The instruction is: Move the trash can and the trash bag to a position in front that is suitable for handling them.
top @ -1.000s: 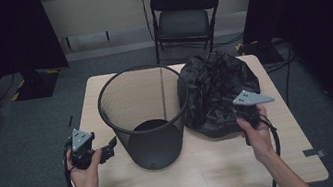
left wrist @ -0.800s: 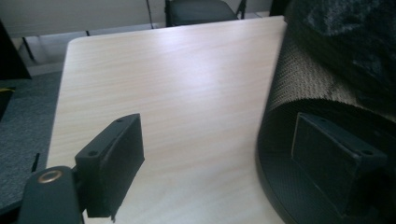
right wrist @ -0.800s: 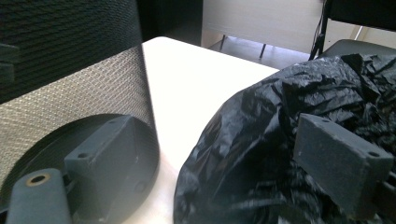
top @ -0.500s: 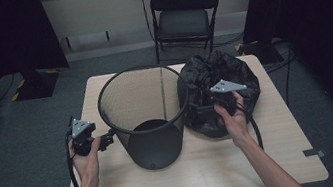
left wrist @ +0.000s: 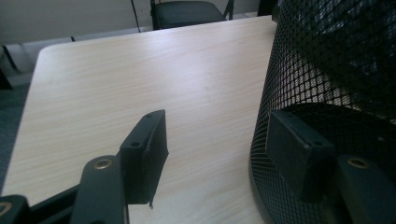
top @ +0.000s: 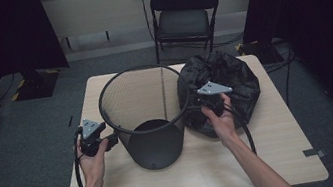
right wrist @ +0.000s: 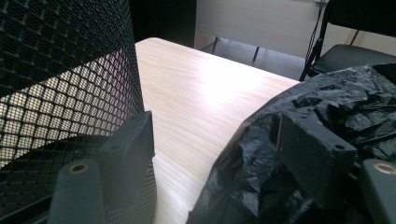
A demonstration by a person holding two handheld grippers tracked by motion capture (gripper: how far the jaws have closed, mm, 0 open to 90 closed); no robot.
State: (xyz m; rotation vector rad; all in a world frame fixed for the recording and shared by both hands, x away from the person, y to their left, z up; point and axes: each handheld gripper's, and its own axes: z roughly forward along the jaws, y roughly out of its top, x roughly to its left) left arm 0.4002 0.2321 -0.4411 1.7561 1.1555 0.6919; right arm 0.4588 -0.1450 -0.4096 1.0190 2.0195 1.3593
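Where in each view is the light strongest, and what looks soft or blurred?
High view: even overhead light on the table, dark room sides, slightly soft overall. Left gripper view: pale sheen on the tabletop, near fingers blurred, bin mesh sharp. Right gripper view: bright glare patch on the wood between bin and bag, fingers soft.

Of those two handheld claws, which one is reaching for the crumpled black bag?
The right gripper. Its open jaws sit at the edge of the black plastic bag, while the left gripper sits open against the wall of the mesh wastebasket.
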